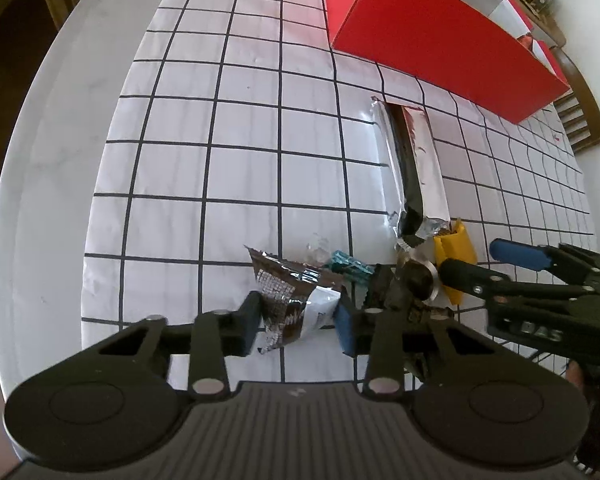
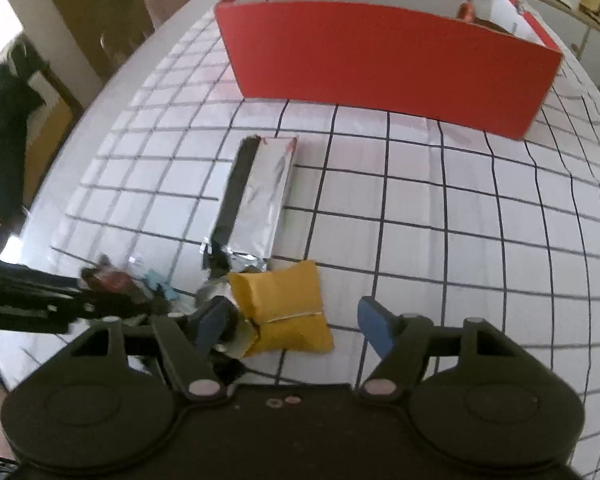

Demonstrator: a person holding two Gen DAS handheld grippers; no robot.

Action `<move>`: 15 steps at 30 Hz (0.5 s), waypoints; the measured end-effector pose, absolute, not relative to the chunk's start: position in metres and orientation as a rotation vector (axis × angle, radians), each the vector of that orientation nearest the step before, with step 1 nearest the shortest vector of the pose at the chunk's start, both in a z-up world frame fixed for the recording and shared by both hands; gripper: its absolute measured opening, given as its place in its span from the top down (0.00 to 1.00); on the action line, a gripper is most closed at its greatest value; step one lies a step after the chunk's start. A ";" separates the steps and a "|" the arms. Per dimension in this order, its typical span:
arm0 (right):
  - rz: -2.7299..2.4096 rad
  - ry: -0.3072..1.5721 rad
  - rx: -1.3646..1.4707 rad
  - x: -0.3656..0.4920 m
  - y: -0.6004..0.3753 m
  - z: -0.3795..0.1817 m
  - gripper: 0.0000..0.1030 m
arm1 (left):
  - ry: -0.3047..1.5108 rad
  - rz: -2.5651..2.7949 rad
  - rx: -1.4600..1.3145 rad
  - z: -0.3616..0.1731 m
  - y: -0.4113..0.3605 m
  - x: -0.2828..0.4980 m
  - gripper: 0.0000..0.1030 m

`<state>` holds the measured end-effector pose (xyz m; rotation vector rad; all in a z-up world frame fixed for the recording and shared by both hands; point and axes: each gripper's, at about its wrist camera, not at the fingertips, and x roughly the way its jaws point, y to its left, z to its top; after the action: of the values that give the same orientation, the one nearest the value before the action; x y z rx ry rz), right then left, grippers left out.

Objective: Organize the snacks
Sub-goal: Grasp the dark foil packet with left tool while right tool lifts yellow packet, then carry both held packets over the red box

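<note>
Straddling a brown-and-white snack wrapper (image 1: 296,304), the left gripper (image 1: 300,320) stands narrow, pads just beside the foil; contact unclear. Right gripper (image 2: 296,320) gapes wide over a yellow packet (image 2: 288,308), not pressing it. Long silver foil pack (image 2: 256,196) lies beyond; red box (image 2: 380,64) far side of the gridded table (image 2: 460,240).

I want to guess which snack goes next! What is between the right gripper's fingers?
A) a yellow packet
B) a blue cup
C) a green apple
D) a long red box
A: in the right wrist view the yellow packet lies between the open fingers of the right gripper, which are not yet pressing it.
</note>
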<state>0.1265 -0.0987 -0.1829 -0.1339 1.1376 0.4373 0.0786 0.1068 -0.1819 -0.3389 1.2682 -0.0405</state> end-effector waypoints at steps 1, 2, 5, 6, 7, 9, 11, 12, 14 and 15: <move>0.438 1.145 -0.141 0.127 -0.097 -0.185 0.34 | 1.265 -0.041 -0.337 -0.182 0.106 0.078 0.67; 0.438 1.148 -0.148 0.126 -0.096 -0.187 0.35 | 1.261 -0.042 -0.338 -0.181 0.106 0.078 0.68; 0.449 1.122 -0.194 0.123 -0.090 -0.188 0.43 | 1.255 -0.040 -0.352 -0.181 0.108 0.077 0.70; 0.457 1.113 -0.206 0.121 -0.088 -0.188 0.48 | 1.253 -0.040 -0.359 -0.181 0.109 0.077 0.71; 0.464 1.106 -0.212 0.121 -0.087 -0.187 0.54 | 1.251 -0.040 -0.364 -0.180 0.109 0.076 0.71; 0.473 1.097 -0.217 0.118 -0.087 -0.184 0.61 | 1.244 -0.039 -0.377 -0.180 0.111 0.075 0.72; 0.474 1.090 -0.212 0.118 -0.088 -0.184 0.66 | 1.241 -0.037 -0.397 -0.180 0.114 0.074 0.72; 0.471 1.091 -0.203 0.118 -0.089 -0.183 0.66 | 1.238 -0.033 -0.407 -0.179 0.116 0.073 0.72; 0.458 1.091 -0.181 0.119 -0.092 -0.182 0.67 | 1.229 -0.025 -0.423 -0.178 0.120 0.071 0.72; 0.457 1.089 -0.166 0.119 -0.094 -0.181 0.67 | 1.225 -0.024 -0.433 -0.178 0.122 0.070 0.72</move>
<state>0.1190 -0.0943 -0.1809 -0.1660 1.0886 0.4566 0.0697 0.1225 -0.1779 -0.4334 1.2251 -0.0239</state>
